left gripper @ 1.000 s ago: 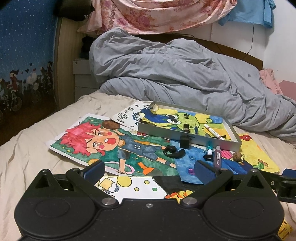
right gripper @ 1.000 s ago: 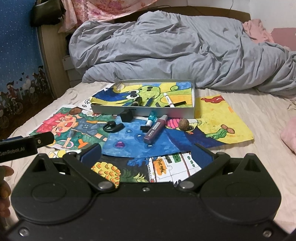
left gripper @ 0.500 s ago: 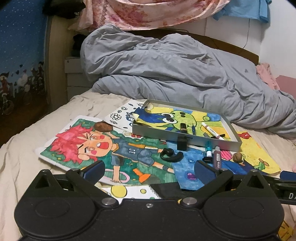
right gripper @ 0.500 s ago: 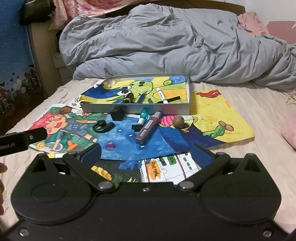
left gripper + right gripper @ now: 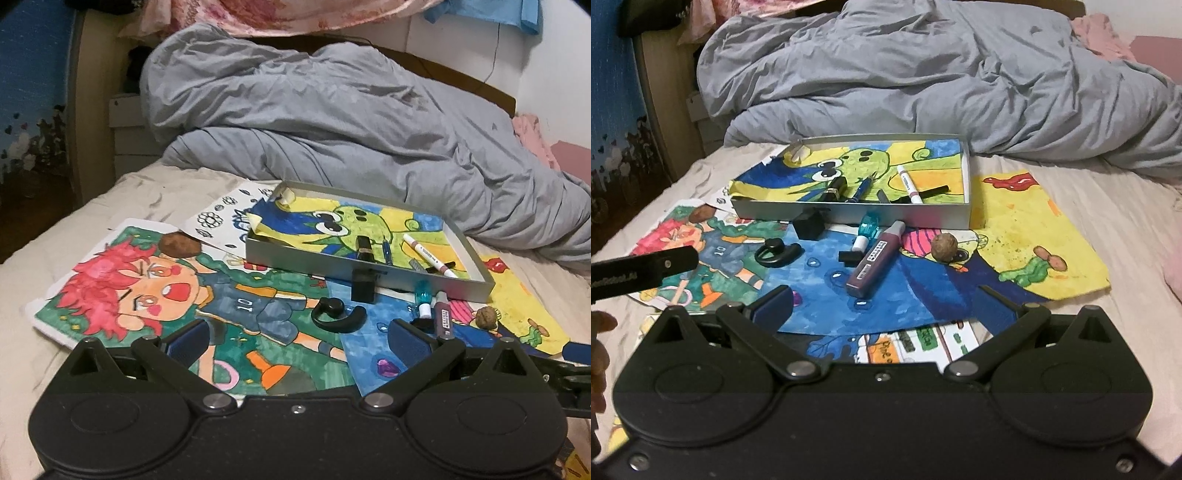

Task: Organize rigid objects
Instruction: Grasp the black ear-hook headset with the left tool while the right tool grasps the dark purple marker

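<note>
A shallow grey tray (image 5: 960, 218) (image 5: 476, 254) lined with a frog drawing lies on the bed, holding a white marker (image 5: 909, 179), a blue pen (image 5: 862, 189) and a black lipstick (image 5: 834, 188). In front of it, on coloured drawings, lie a purple marker (image 5: 875, 260) (image 5: 443, 319), a teal-capped tube (image 5: 866, 230), a walnut (image 5: 944, 248) (image 5: 485, 317), a black cube (image 5: 809, 225) (image 5: 364, 286) and a black ear-hook (image 5: 777, 254) (image 5: 338, 317). My right gripper (image 5: 886, 306) is open short of the purple marker. My left gripper (image 5: 297, 341) is open near the ear-hook. Both hold nothing.
A rumpled grey duvet (image 5: 942, 81) fills the back of the bed. Another walnut (image 5: 181, 245) rests on the red-haired drawing at left. Bare sheet (image 5: 1126, 221) lies to the right. The other gripper's bar (image 5: 642, 273) and a hand (image 5: 598, 343) sit at the left edge.
Both grippers have moved forward toward the tray and the loose objects, which now look larger. Both stay open. Nothing on the bed has shifted.
</note>
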